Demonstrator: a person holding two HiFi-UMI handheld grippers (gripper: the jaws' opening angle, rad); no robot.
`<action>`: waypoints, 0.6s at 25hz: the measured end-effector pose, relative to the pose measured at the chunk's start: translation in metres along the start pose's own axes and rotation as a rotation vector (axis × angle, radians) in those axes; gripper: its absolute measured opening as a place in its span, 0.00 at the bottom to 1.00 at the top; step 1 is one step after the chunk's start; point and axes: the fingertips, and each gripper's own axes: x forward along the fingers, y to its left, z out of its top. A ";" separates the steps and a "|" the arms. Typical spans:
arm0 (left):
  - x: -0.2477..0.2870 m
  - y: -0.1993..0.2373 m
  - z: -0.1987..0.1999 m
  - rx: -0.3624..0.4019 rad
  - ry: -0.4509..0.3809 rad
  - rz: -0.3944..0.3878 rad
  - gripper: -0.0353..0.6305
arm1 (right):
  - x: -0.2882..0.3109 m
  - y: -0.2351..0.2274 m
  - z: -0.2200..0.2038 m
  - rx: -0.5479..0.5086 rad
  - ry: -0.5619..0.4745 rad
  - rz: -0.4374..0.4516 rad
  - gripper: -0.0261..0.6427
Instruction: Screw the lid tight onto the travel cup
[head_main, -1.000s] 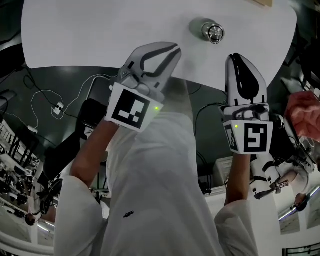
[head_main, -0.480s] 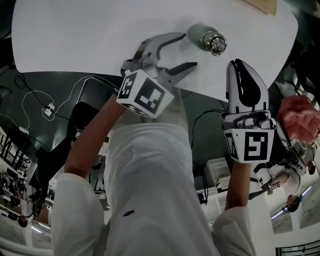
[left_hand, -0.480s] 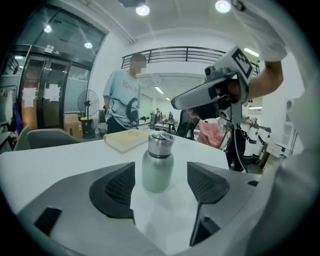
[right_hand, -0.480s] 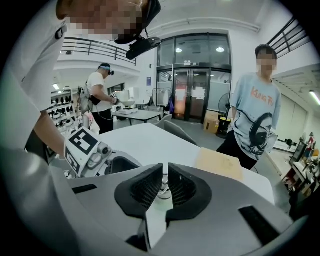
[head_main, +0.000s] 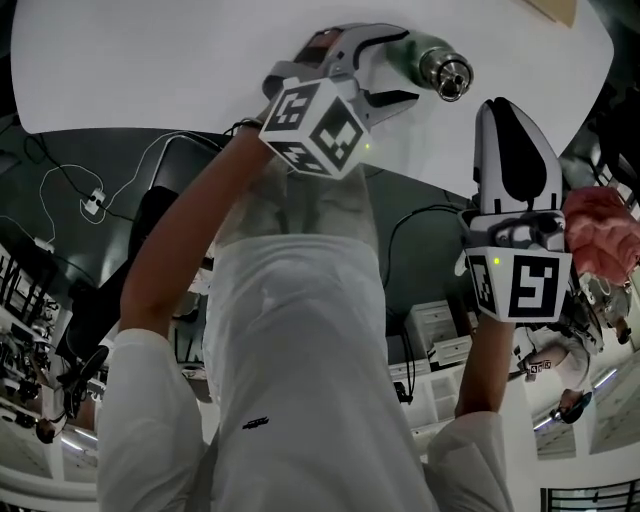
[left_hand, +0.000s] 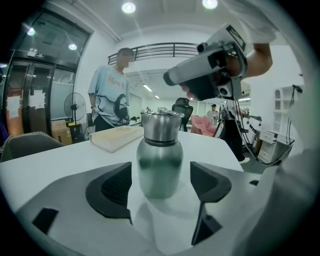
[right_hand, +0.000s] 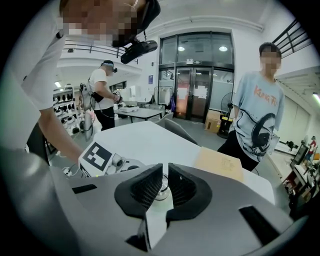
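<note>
Travel cup (left_hand: 159, 160) stands upright on the white bench (head_main: 150, 80), close to its near edge, steel lid (left_hand: 161, 126) seated on top. Left hand-held gripper (head_main: 410, 66): jaws spread, just been opening; the cup sits between them, pads clear of its sides. Right hand-held gripper (head_main: 505, 112): jaws pressed together, nothing held, positioned over the near edge just beside the cup. A tan book (left_hand: 116, 137) lies toward the far edge.

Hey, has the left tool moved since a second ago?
Yes. The left tool has gone forward over the table edge to the travel cup; its jaws have just been opening and now flank the cup without touching.
</note>
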 end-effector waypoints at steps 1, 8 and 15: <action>0.003 0.000 0.000 0.008 -0.001 -0.003 0.56 | 0.001 0.000 -0.001 -0.001 0.002 0.004 0.04; 0.019 0.003 0.012 0.038 -0.053 -0.024 0.60 | 0.006 -0.005 -0.005 -0.015 0.032 0.016 0.05; 0.030 0.002 0.012 0.060 -0.061 -0.034 0.60 | 0.012 -0.006 -0.007 -0.055 0.056 0.049 0.05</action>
